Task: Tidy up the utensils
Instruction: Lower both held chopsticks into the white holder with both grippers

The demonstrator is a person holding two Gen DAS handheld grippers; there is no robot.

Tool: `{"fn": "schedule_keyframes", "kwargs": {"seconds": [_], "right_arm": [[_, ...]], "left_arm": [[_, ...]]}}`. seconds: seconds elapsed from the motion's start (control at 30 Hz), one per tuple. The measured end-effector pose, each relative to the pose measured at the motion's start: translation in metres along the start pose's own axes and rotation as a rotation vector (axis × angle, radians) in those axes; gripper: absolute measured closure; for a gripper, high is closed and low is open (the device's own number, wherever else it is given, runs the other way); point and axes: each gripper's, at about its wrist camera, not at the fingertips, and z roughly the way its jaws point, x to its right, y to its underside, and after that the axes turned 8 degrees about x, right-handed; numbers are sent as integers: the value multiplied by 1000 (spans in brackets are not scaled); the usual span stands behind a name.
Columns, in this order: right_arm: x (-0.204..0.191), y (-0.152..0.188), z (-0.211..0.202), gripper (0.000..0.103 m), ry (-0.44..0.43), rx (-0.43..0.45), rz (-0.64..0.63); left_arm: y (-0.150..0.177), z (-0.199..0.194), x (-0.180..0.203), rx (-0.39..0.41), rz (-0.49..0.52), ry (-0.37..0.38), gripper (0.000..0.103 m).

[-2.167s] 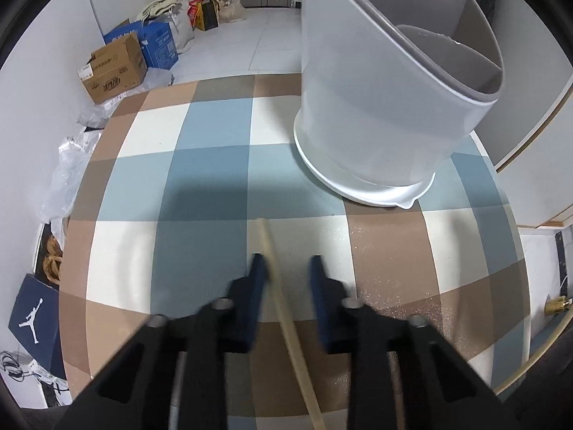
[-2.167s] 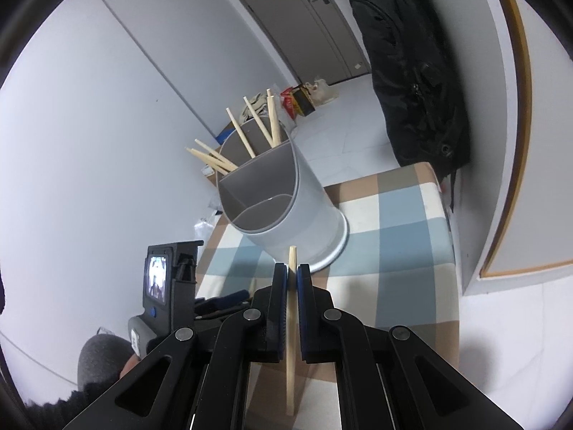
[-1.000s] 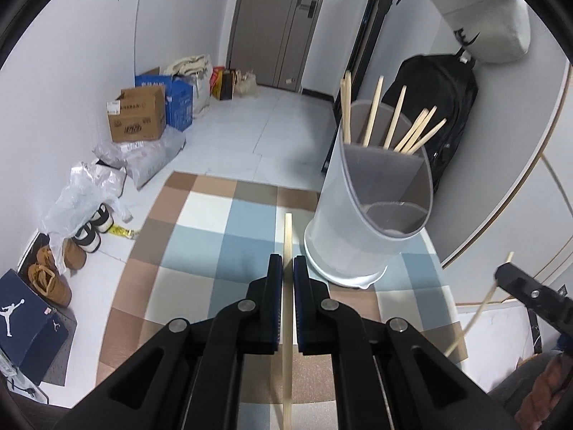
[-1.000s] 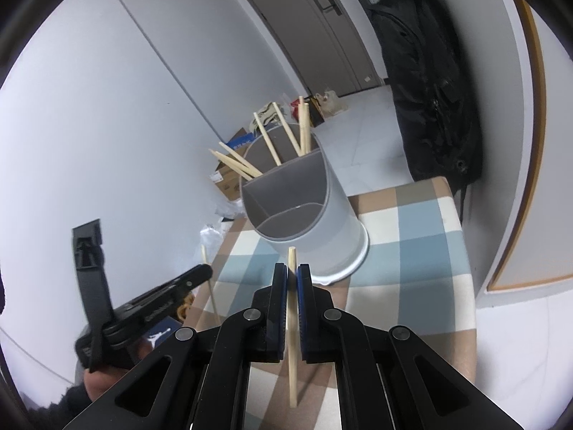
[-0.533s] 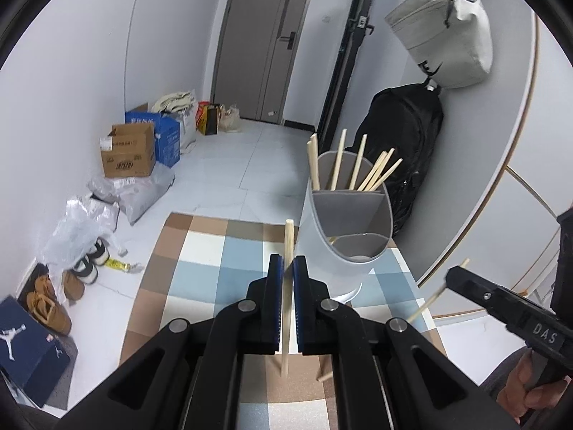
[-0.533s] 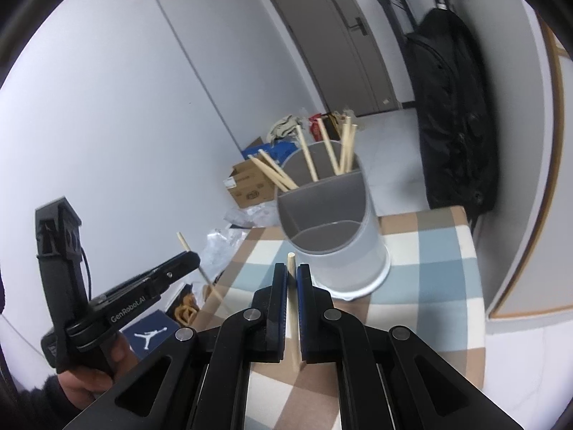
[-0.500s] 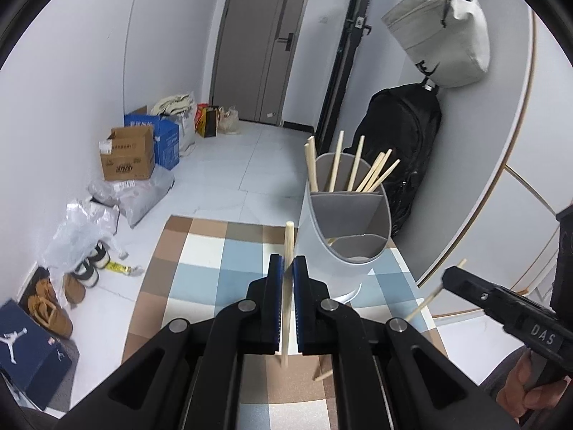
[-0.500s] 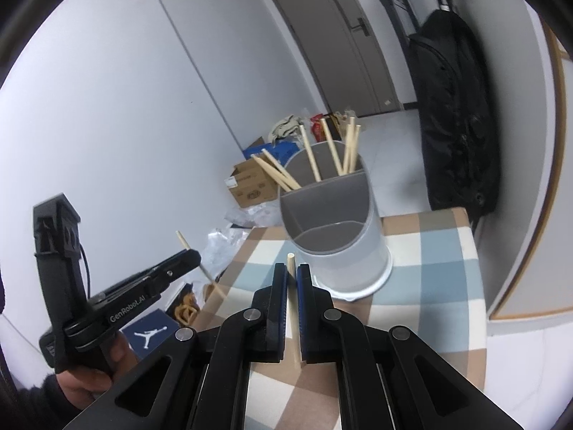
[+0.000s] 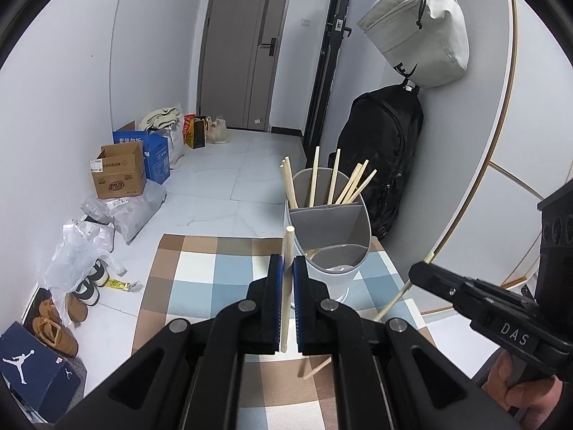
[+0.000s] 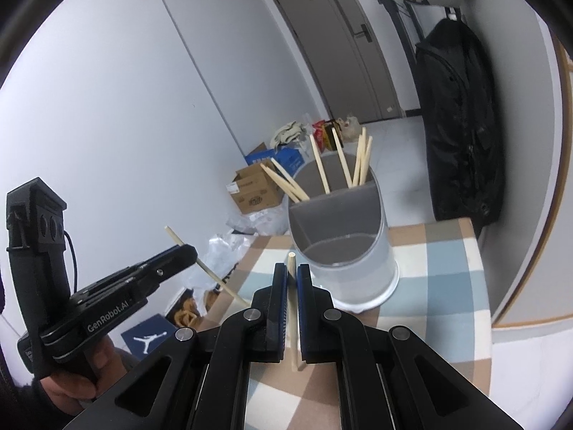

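My left gripper (image 9: 286, 263) is shut on a pale wooden chopstick (image 9: 288, 242) that stands nearly upright above the checked tablecloth (image 9: 215, 276). My right gripper (image 10: 292, 270) is shut on a second chopstick (image 10: 294, 322), also upright. Just beyond both stands the grey two-compartment utensil holder (image 9: 329, 247) (image 10: 351, 251). Its back compartment holds several chopsticks (image 9: 335, 179); its front compartment looks almost empty. Each view shows the other gripper from the side, the right gripper (image 9: 419, 274) and the left gripper (image 10: 188, 251), each with its stick poking out.
One loose chopstick (image 9: 317, 369) lies on the cloth near the front. A black backpack (image 9: 383, 150) and a grey bag (image 9: 419, 28) hang on the wall behind the holder. Cardboard boxes (image 9: 120, 175), plastic bags and shoes (image 9: 57, 326) sit on the floor to the left.
The left gripper, earlier open around a chopstick lying on the cloth, has shut on it. Both grippers have risen with their sticks and pulled back, so the holder looks smaller and lower.
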Motion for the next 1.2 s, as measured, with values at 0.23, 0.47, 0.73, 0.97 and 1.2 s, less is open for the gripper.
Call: {"fn": "schedule_keyframes", "kwargs": {"seconds": [0.23, 0.47, 0.73, 0.97, 1.2], "right_arm": [[-6, -20, -2, 98, -20, 43, -5], [-10, -44, -3, 98, -25, 52, -7], [-18, -94, -9, 98, -17, 96, -59], [-13, -133, -4, 98, 3, 113, -65], [-9, -163, 9, 98, 16, 135, -77]], "left_arm": [[-15, -5, 7, 8, 2, -7, 101], [-40, -16, 9, 45, -12, -13, 101], [-87, -24, 16, 95, 16, -3, 101], [-119, -15, 25, 114, 26, 12, 101], [-139, 0, 30, 118, 46, 29, 101]]}}
